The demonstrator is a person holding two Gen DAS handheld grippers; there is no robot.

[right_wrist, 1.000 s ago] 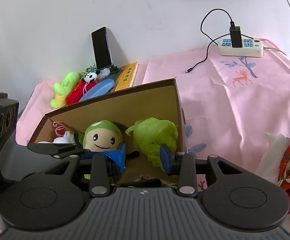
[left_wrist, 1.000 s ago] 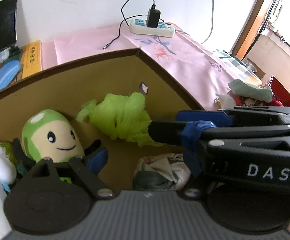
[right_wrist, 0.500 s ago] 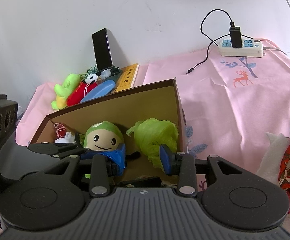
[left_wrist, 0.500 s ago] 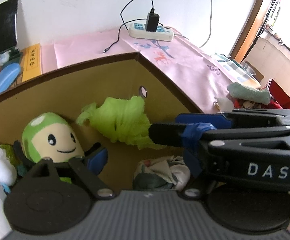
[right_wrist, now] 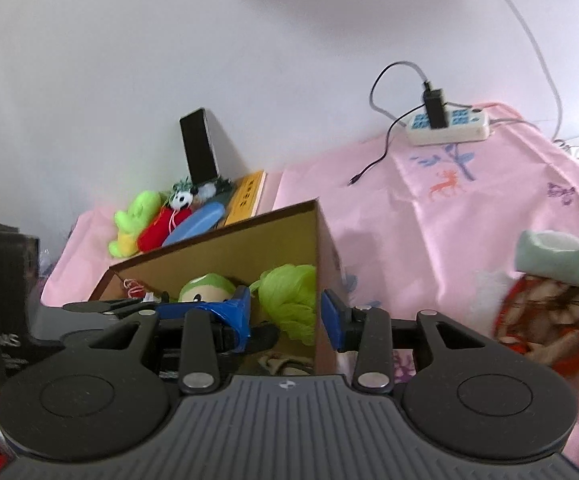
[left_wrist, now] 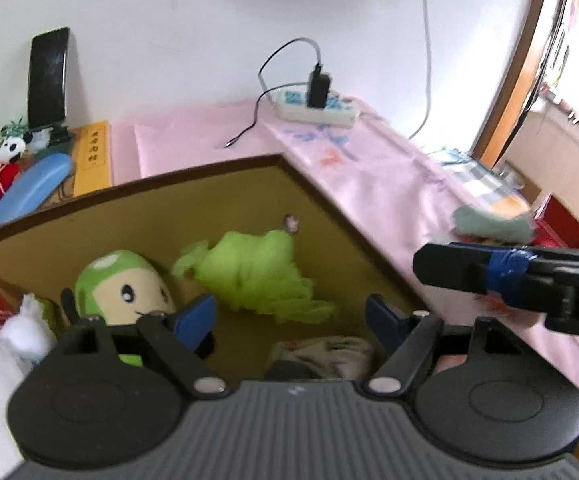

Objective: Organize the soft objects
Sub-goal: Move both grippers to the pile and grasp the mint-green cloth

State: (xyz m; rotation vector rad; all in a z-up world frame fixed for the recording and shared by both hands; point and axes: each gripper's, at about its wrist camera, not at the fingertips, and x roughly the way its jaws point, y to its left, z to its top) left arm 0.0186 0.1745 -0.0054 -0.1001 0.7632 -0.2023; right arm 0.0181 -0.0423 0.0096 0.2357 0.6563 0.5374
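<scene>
An open cardboard box (left_wrist: 137, 216) (right_wrist: 249, 240) holds a green smiling plush (left_wrist: 125, 288) (right_wrist: 205, 286), a lime mesh pouf (left_wrist: 257, 272) (right_wrist: 289, 292), a white plush (left_wrist: 13, 344) and a folded cloth (left_wrist: 321, 354). My left gripper (left_wrist: 289, 320) hangs open over the box with nothing between its fingers. My right gripper (right_wrist: 287, 316) (left_wrist: 489, 276) is above the box's right wall, jaws opening; the pouf lies loose in the box beyond them, untouched by the pads. A teal cloth (right_wrist: 561, 260) (left_wrist: 489, 224) tops a red patterned pile (right_wrist: 541, 320) on the right.
A pink tablecloth (right_wrist: 429, 240) covers the table. At the back stand a power strip (right_wrist: 449, 126) with a plugged charger and cable, a phone (right_wrist: 199, 148), a yellow book (right_wrist: 245, 200), a blue case (right_wrist: 197, 224) and small plush toys (right_wrist: 149, 224).
Both grippers have risen and tilted up. The right gripper has drawn back to the right, away from the lime pouf and out over the box wall. The pouf stays in the box.
</scene>
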